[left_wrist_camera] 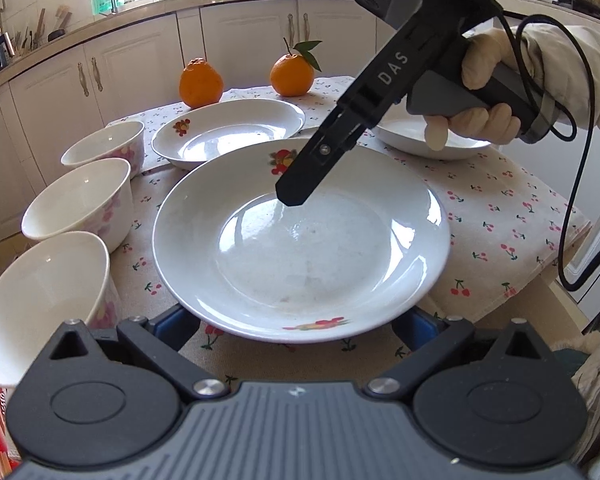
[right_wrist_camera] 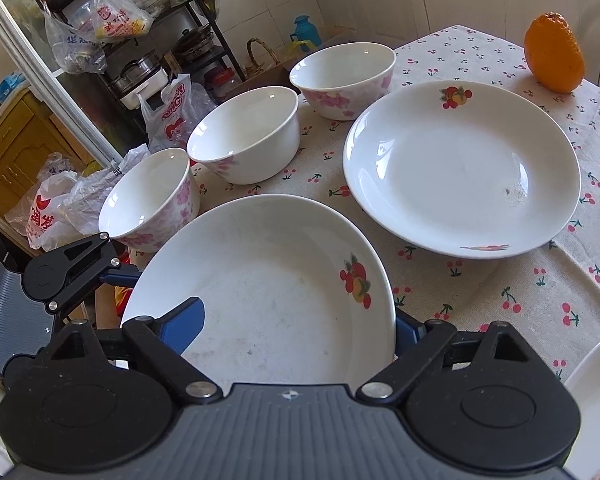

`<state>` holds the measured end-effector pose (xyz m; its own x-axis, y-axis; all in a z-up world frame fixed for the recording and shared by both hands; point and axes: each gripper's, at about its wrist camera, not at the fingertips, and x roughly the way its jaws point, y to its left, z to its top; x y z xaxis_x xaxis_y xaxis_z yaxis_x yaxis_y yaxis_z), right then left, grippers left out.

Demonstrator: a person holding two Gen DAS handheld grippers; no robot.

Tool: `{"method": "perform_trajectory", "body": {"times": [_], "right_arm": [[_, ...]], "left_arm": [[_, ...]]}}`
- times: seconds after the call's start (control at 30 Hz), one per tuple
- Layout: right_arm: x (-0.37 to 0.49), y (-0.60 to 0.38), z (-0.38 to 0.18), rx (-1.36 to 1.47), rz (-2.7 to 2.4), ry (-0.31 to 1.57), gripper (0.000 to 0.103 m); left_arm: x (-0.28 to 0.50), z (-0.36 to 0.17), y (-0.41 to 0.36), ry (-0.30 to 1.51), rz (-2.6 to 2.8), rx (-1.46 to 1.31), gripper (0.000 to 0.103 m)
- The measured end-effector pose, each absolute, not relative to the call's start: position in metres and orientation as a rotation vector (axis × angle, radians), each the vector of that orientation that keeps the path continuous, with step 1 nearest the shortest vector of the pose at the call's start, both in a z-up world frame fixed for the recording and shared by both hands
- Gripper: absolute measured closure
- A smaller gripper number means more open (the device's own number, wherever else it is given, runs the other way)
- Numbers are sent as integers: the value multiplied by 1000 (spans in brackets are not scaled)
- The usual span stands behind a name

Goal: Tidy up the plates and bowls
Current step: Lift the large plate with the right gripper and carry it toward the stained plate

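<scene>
A white plate with fruit prints (left_wrist_camera: 300, 240) is lifted off the table; it also shows in the right wrist view (right_wrist_camera: 268, 288). My right gripper (right_wrist_camera: 296, 320) is shut on its rim, one blue finger (right_wrist_camera: 188, 320) inside the plate and the other under it; its black finger (left_wrist_camera: 300, 184) reaches over the far rim. My left gripper (left_wrist_camera: 296, 328) sits open under the plate's near edge, fingers wide on either side. A second plate (right_wrist_camera: 460, 168) lies on the cloth behind (left_wrist_camera: 228, 132). Three white bowls with pink flowers (right_wrist_camera: 152, 200) (right_wrist_camera: 248, 132) (right_wrist_camera: 344, 76) stand in a row at the left (left_wrist_camera: 40, 292) (left_wrist_camera: 80, 204) (left_wrist_camera: 108, 144).
A third plate (left_wrist_camera: 428, 140) lies at the right, partly behind the right hand. Two oranges (left_wrist_camera: 201, 82) (left_wrist_camera: 292, 74) sit at the table's far edge. The cherry-print tablecloth (left_wrist_camera: 500, 216) covers a small table. Kitchen cabinets (left_wrist_camera: 140, 60) stand behind; bags and shelves (right_wrist_camera: 120, 32) lie beyond the bowls.
</scene>
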<state>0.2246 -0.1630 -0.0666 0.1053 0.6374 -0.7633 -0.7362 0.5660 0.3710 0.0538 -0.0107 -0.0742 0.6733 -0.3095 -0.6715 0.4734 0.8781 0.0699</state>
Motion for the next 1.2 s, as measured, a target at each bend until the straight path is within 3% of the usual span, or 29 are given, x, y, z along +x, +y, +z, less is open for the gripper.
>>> {"method": "perform_trajectory", "body": {"times": [0.6, 1.2], "right_arm": [[219, -202, -43, -84, 940, 984, 7], [223, -295, -25, -32, 752, 924, 7]], "left_arm": [[77, -50, -32, 713, -547, 262, 2], [122, -42, -107, 706, -727, 295, 2]]}}
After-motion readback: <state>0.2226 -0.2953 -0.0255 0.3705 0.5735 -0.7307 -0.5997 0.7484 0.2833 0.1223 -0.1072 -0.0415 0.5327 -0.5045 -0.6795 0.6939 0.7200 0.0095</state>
